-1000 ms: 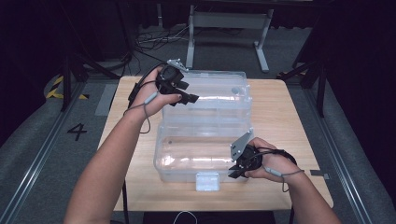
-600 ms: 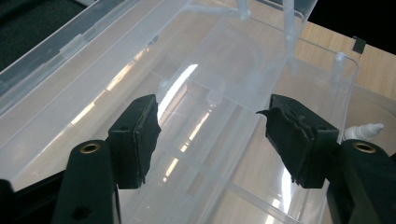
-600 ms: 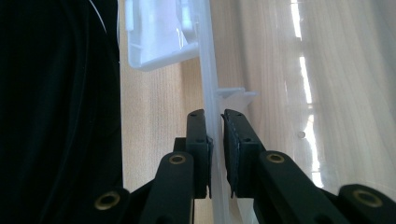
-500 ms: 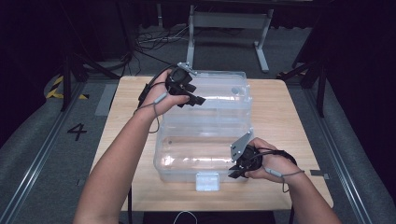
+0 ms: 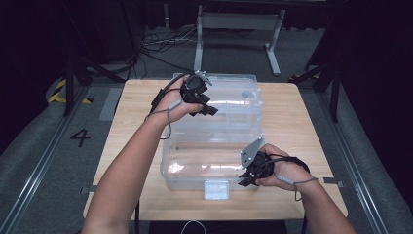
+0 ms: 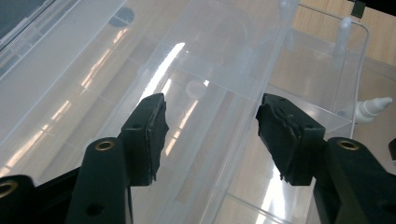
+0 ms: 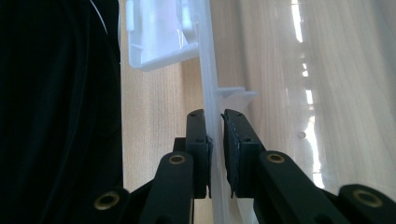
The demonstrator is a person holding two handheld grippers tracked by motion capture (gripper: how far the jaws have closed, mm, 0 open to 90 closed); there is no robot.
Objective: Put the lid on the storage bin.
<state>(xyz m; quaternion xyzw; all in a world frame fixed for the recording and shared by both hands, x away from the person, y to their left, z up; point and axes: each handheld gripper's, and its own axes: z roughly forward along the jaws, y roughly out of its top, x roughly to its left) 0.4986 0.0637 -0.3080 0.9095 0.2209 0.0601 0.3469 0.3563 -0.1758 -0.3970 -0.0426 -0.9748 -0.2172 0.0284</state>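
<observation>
While I hover, left gripper (image 5: 207, 108): jaws spread, closing, over clear box (image 5: 214, 141).
Right gripper (image 7: 215, 133): pinching front wall.

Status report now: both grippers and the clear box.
Right gripper clamped on clear box front wall. Left gripper open, jaws just closing, above lid. Nothing in the way.

A pale wooden counter (image 5: 302, 122) stood on grey carpet (image 5: 34, 161) in a dark room. Black cables (image 5: 160, 46) lay tangled on the floor behind it, beside a grey metal frame (image 5: 238, 22). A "4" (image 5: 80, 137) and yellow-black tape (image 5: 61, 90) marked the floor at the left.
</observation>
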